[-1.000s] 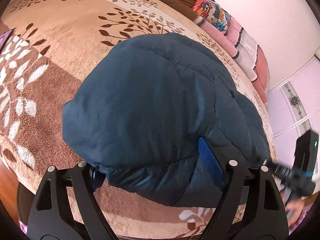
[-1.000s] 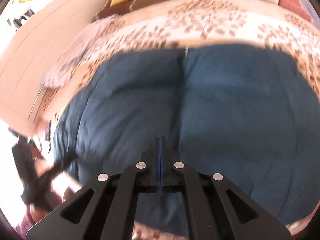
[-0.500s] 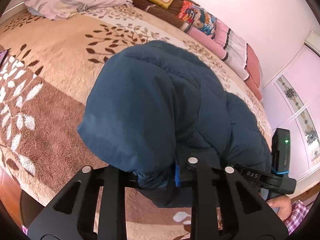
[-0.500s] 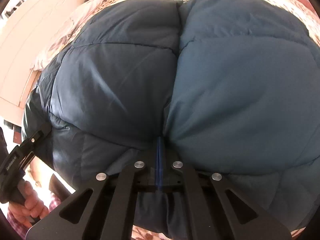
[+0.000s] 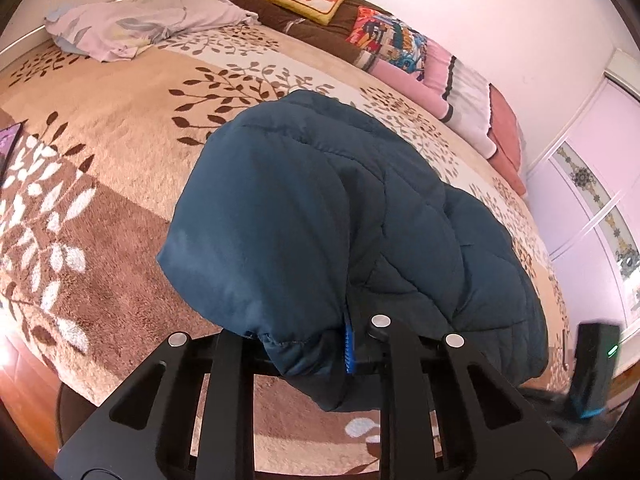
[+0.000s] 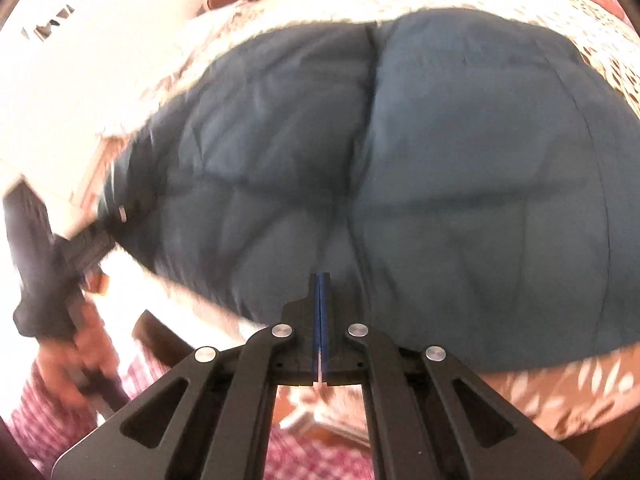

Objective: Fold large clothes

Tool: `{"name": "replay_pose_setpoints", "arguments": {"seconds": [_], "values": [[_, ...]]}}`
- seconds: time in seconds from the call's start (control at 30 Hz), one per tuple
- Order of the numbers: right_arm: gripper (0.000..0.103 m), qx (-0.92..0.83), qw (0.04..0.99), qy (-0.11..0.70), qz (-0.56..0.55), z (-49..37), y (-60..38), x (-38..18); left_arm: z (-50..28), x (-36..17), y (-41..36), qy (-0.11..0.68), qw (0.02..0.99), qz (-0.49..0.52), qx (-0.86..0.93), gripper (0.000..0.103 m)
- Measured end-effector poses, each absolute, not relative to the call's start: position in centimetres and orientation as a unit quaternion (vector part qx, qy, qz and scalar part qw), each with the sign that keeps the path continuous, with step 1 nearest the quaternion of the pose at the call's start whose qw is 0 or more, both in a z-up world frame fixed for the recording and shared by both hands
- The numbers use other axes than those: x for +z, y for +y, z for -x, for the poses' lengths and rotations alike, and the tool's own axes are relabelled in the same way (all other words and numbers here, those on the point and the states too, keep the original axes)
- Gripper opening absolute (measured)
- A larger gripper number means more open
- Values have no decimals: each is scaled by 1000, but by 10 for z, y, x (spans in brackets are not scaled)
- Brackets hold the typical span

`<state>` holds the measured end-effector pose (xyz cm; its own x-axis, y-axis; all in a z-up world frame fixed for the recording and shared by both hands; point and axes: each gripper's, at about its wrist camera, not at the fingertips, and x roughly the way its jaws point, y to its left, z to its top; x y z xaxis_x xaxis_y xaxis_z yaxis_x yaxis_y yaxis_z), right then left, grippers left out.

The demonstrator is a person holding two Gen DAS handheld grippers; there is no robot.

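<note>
A dark teal quilted puffer jacket (image 5: pixel 320 220) lies bunched on the bed near its front edge. My left gripper (image 5: pixel 316 344) is shut on the jacket's near hem, with fabric pinched between the blue pads. In the right wrist view the jacket (image 6: pixel 440 160) fills most of the frame, blurred by motion. My right gripper (image 6: pixel 321 312) is shut with its pads together and empty, just off the jacket's near edge. The left gripper also shows in the right wrist view (image 6: pixel 48 264), and the right one in the left wrist view (image 5: pixel 592 372).
The bed has a beige and brown leaf-pattern cover (image 5: pixel 120 128). A crumpled light sheet (image 5: pixel 140 24) lies at the far left. Folded blankets and cushions (image 5: pixel 400 48) line the wall. A wardrobe (image 5: pixel 592 184) stands to the right. Wooden floor (image 5: pixel 24 396) shows below the bed edge.
My left gripper closed on the jacket's hem and drew back, lifting it. My right gripper pulled back off the jacket, away from the bed edge.
</note>
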<state>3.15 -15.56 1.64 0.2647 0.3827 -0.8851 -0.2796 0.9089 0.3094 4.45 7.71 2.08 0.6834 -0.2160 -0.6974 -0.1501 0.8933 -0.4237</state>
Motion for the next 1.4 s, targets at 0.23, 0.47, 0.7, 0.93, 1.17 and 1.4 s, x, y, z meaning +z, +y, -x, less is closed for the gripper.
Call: {"name": "replay_pose_setpoints", "arguments": {"seconds": [0.23,0.47,0.7,0.93,1.17,1.4], "values": [[1,196,777,596,-59,-46,-163,-27,-32,48,55,378,906,191,-29,18],[0,210,773,590,-99,-46,-187,-34,-19,89,12,331,936,114,-44,18],[1,253,799,529,-135,-27,-214,21,-12,118,-17,295,953,42,-53,18],[3,172,845,481,-161,-22,-297,48,-7,136,-53,269,959,1,-85,18],[4,155,809,529,-203,-34,-293,-20,-5,147,-98,259,956,-44,-128,18],[3,167,801,526,-233,-38,-307,-34,-2,143,-174,251,940,-103,-206,18]]}}
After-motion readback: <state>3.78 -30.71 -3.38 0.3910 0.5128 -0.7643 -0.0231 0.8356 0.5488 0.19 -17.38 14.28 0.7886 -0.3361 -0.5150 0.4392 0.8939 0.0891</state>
